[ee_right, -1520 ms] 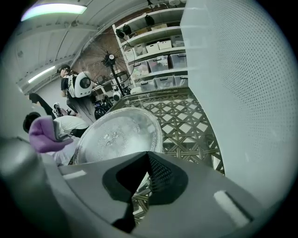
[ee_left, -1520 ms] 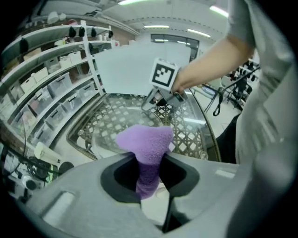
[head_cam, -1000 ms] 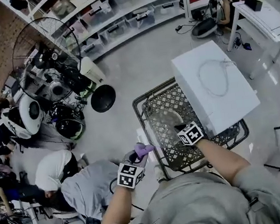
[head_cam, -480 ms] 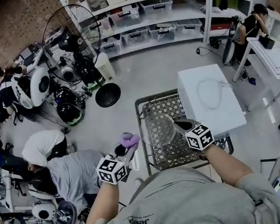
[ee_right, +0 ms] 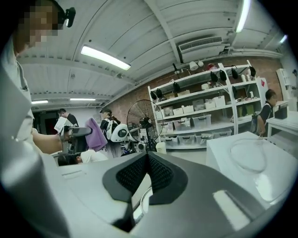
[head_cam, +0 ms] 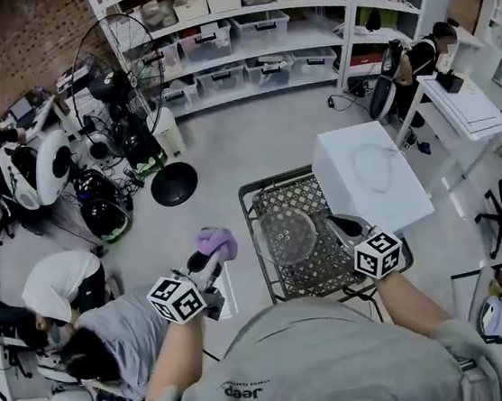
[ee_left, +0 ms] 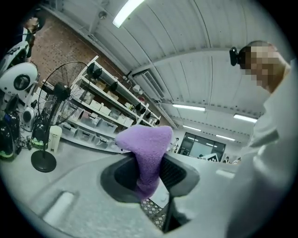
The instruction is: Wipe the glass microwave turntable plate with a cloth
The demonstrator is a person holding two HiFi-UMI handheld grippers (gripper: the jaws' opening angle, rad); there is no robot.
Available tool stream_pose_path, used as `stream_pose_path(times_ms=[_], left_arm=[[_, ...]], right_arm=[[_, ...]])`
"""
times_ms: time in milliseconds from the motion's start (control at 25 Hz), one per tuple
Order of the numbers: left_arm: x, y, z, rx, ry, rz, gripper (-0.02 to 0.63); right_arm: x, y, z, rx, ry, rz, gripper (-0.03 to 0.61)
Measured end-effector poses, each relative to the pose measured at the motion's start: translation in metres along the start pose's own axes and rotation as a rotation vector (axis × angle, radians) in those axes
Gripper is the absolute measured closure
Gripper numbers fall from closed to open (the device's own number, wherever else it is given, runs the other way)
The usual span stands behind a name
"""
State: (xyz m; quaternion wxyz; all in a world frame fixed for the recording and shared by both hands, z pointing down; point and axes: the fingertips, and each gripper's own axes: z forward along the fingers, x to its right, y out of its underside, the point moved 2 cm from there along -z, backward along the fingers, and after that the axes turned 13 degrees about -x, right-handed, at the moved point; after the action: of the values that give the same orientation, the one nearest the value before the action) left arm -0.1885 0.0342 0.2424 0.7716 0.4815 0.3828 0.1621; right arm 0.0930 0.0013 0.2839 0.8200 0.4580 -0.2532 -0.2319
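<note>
Left claw [head_cam: 213, 257]: clenched on the purple cloth [head_cam: 215, 241]; in the left gripper view the left claw [ee_left: 148, 174] has the purple cloth [ee_left: 145, 148] pinched between its dark pads, with a bunched end bulging above them and a narrow tail hanging below

Right claw [head_cam: 334, 223]: grasping the glass turntable plate [head_cam: 288, 234] at its right edge; in the right gripper view the right claw [ee_right: 146, 174] has its pads met at the top, and the glass turntable plate [ee_right: 143, 201] shows as a pale rim in the gap beneath them

Plate position: held over the black lattice crate [head_cam: 276, 178], roughly at its middle; whether it touches the lattice I cannot tell

Cloth position: left of the crate, over the grey floor [head_cam: 253, 140], apart from the plate

Beside the crate: a white box [head_cam: 371, 180] covering its right rear corner, with a thin cord looped on top

Surroundings: white shelves [head_cam: 238, 24] with storage bins at the back; a standing fan [head_cam: 121, 66] to the left
</note>
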Motion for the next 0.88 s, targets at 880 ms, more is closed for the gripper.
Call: stream_pose_path(times_ms=[880], left_arm=[[0.018,0.013,0.001,0.019,-0.002,-0.025,0.512]], right_arm=[[-0.008,-0.016,-0.023,-0.006,-0.036,-0.078,0.574]])
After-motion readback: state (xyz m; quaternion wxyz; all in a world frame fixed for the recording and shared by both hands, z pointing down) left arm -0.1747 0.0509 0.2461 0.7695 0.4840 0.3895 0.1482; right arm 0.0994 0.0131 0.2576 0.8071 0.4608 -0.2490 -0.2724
